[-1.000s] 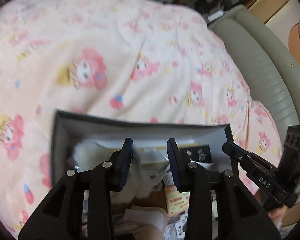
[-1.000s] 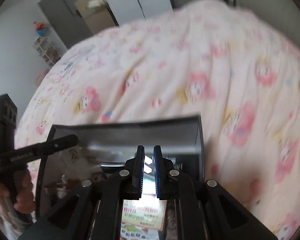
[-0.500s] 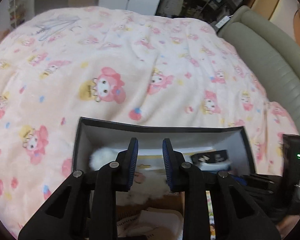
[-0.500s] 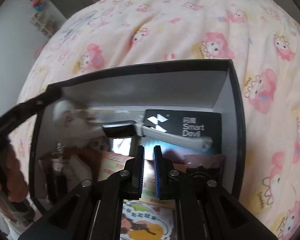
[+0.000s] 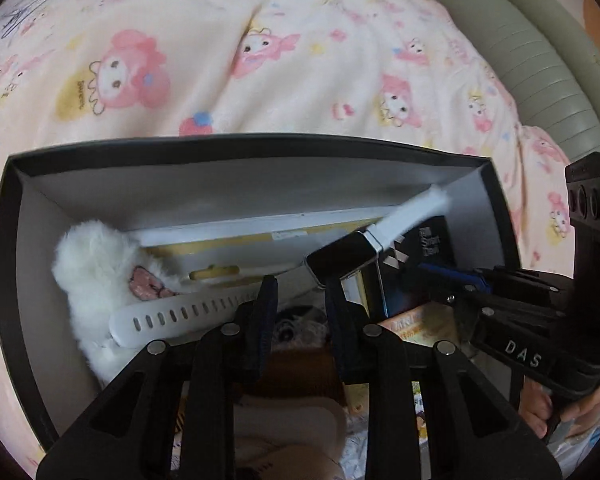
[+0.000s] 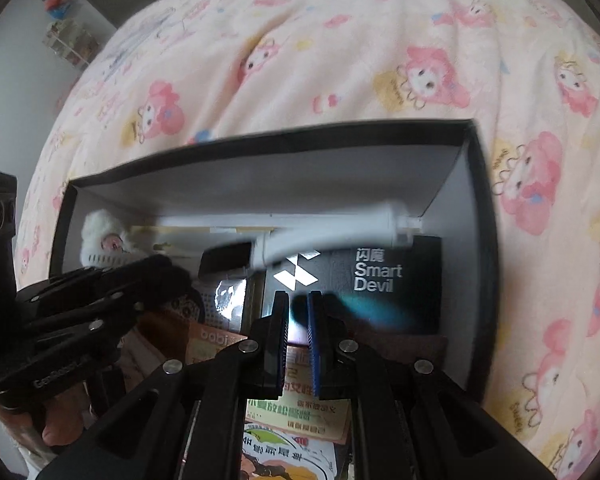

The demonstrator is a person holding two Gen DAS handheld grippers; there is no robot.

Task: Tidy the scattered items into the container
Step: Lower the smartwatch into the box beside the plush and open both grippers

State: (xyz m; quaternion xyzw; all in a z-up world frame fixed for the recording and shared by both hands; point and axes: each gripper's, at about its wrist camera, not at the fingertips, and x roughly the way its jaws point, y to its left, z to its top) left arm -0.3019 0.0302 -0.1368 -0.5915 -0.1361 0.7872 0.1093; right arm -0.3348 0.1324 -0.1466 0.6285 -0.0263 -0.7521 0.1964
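Left wrist view: the left tongs (image 5: 300, 296) hang over the open black box (image 5: 236, 148), their jaws apart with nothing between them. Half a second ago the gap was narrower and the camera sat higher; now the box fills the lower frame and the bed's pink cartoon blanket (image 5: 228, 52) takes less of it. A watch (image 5: 342, 254) with a white strap now shows here, its dark face tilted just beyond the fingertips, one strap end lying on the white plush (image 5: 92, 268) at the left, the other blurred and slanting up toward the far right corner. On the blanket a yellow patch reads "Sweet". The right tongs (image 5: 452, 274) reach in from the right, with "DAS" on their body. A black carton (image 5: 432, 240) under the strap carries small print too blurred to read.

Right wrist view: the right tongs (image 6: 298, 312) have jaws nearly together, a thin gap, empty. Compared with before, the watch (image 6: 228, 258) has swung, its white strap now smeared across the carton (image 6: 380, 280) instead of lying along its edge, and the left tongs (image 6: 156, 272) have come further in over the box (image 6: 472, 184). The carton reads "闪魔 Smart Devil" beside a white diamond logo. An orange packet (image 6: 212, 340) reads "bobi". Chinese print on a leaflet (image 6: 296, 412) below appears upside down. The left tongs' body shows "GenRobot". The plush (image 6: 100, 232) sits in the far left corner.
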